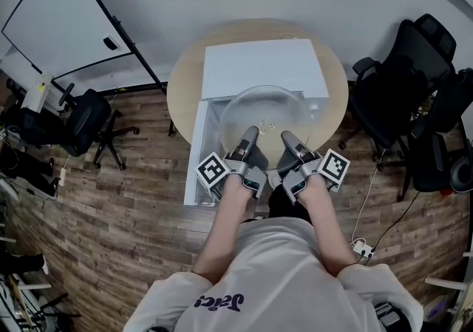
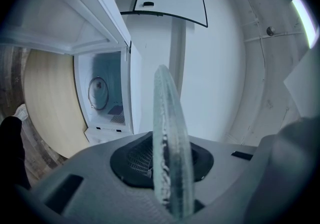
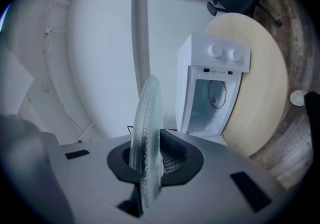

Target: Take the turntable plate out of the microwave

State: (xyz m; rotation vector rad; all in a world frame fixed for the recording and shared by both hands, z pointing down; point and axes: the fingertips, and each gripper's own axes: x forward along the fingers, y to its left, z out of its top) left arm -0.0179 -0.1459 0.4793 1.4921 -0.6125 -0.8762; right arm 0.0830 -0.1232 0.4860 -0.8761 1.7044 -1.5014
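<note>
Nearest me, purple lettering is showing on the person's white shirt [image 1: 222,301], too curled to read. The left gripper [image 1: 250,136] and right gripper [image 1: 288,140] are each pinching the near rim of the glass turntable plate [image 1: 266,110]. It's hanging outside the white microwave [image 1: 262,68], over the front, with the door [image 1: 195,157] open, on the round wooden table [image 1: 183,83].

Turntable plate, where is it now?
The turntable plate sits mid head view, just outside the white microwave, near rim held by left gripper and right gripper.
</note>
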